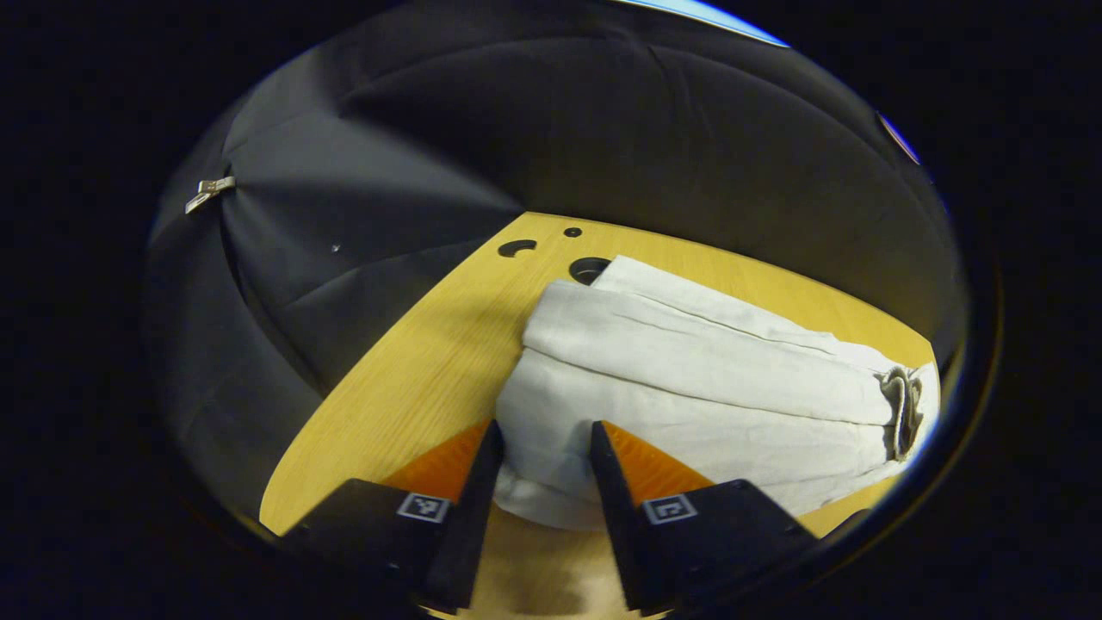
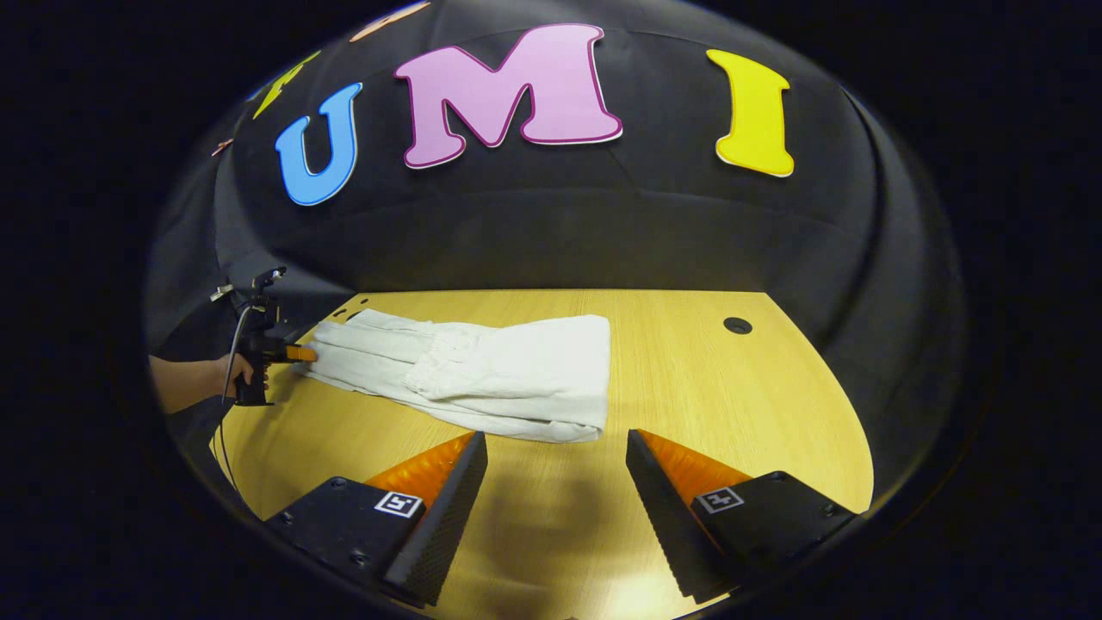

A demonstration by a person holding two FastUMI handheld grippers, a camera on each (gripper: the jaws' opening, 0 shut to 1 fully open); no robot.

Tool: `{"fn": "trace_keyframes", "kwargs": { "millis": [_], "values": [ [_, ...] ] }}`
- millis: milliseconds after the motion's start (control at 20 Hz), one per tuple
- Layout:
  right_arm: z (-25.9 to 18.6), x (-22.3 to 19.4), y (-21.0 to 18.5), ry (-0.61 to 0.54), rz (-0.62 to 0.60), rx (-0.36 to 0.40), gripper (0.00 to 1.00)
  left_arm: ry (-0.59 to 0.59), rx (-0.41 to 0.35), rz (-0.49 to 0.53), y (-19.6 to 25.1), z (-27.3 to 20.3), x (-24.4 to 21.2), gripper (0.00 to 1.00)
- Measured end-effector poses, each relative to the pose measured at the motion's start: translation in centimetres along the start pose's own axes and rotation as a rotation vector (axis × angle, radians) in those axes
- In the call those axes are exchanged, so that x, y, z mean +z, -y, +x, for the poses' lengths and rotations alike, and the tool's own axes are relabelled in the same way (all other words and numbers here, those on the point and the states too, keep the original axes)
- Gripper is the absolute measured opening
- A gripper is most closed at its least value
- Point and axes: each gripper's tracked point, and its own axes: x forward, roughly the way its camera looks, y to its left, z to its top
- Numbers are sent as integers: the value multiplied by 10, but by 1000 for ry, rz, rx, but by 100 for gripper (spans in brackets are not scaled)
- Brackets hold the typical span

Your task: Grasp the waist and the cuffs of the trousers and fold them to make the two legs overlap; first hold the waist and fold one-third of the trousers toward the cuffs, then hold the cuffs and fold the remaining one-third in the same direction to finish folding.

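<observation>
White trousers lie lengthwise on the wooden table, legs overlapped. Their cuff end sits between the fingers of my left gripper, which stand a little apart on either side of the cloth without squeezing it flat. In the right gripper view the trousers stretch from the left gripper at far left to a folded edge near the middle, with the waist part laid back over the legs. My right gripper hovers open just in front of that folded edge, nothing between its fingers.
A hand holds the left gripper at the table's left end. Round cable holes show in the tabletop, one of them right by the trousers. Black cloth walls close in behind the table, whose right half is bare wood.
</observation>
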Motion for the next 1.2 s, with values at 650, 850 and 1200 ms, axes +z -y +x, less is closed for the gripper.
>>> {"fn": "trace_keyframes", "kwargs": {
  "millis": [650,850,1200],
  "values": [
    [-18,35,37,68,6,-71,99,98,4,-116,35,-19,12,6],
    [-25,39,44,91,13,-86,99,167,-55,-124,62,-54,49,6],
    [-38,28,46,94,74,-82,99,273,-177,-152,139,-125,101,6]
  ]
}}
